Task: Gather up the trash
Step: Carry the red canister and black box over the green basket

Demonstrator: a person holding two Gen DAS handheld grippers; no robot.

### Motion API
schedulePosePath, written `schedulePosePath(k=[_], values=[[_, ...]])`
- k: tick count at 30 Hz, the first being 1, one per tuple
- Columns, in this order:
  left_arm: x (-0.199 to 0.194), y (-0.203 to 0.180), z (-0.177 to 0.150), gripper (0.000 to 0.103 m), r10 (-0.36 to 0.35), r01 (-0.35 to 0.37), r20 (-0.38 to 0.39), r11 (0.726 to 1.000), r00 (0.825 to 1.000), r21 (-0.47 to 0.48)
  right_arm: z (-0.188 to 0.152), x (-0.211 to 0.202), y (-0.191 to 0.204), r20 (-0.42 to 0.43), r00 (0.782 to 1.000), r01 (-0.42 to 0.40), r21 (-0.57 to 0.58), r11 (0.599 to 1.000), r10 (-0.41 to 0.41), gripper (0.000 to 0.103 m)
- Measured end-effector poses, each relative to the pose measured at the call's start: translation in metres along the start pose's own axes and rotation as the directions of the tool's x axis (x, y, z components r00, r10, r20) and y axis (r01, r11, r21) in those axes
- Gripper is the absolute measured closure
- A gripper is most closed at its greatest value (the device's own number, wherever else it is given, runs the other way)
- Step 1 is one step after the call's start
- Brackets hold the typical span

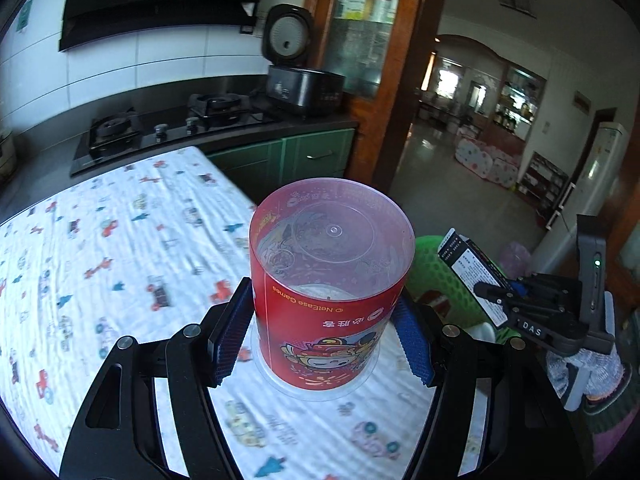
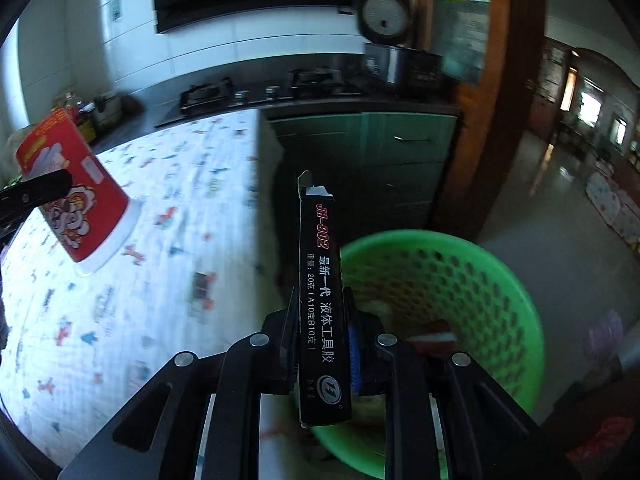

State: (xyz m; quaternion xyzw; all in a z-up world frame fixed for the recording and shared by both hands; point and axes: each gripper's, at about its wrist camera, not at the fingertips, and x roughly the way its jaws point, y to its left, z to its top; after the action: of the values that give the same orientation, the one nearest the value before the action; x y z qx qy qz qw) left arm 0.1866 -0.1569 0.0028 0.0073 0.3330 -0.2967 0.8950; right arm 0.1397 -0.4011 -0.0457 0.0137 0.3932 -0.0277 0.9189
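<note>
Ribbed fingers (image 1: 236, 320) grasp clear red tub (image 1: 328, 280); right gripper (image 2: 324, 344) clamps slim black carton (image 2: 322, 280).

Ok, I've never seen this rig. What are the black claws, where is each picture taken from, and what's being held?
The claws are two hand-held grippers a person carries; each has a camera looking along its fingers. The left camera shows the left gripper clamped on an upside-down red tub above a table with a printed cloth. The right camera shows the right gripper shut on a thin black box over a green basket beside the table, with some trash already inside it. Behind is a kitchen stove.
</note>
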Motion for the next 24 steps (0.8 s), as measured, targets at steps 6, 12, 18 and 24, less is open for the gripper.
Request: schedulePosePath(k=[6,12,18,24], values=[[0.019,-0.037,0.003,0.037,-0.036,0.037,-0.026,0.999,0.999,0.034,-0.013,0.006,-0.050,-0.025,0.997,0.068,0.076,0.995,-0.067,0.084],[0.030,-0.059,0.007,0.037,-0.060,0.062,-0.045,0.996,0.997,0.056,-0.018,0.018,-0.080,-0.032,0.995,0.095,0.135,0.986,-0.091,0.082],[0.049,-0.079,0.014,0.037,-0.094,0.098,-0.068,0.993,0.993,0.066,-0.021,0.015,-0.090,-0.020,0.996,0.094,0.167,0.982,-0.092,0.071],[0.073,-0.101,0.017,0.037,-0.132,0.140,-0.104,0.988,0.986,0.073,-0.026,-0.005,-0.095,0.015,0.994,0.104,0.156,0.982,-0.107,0.061]])
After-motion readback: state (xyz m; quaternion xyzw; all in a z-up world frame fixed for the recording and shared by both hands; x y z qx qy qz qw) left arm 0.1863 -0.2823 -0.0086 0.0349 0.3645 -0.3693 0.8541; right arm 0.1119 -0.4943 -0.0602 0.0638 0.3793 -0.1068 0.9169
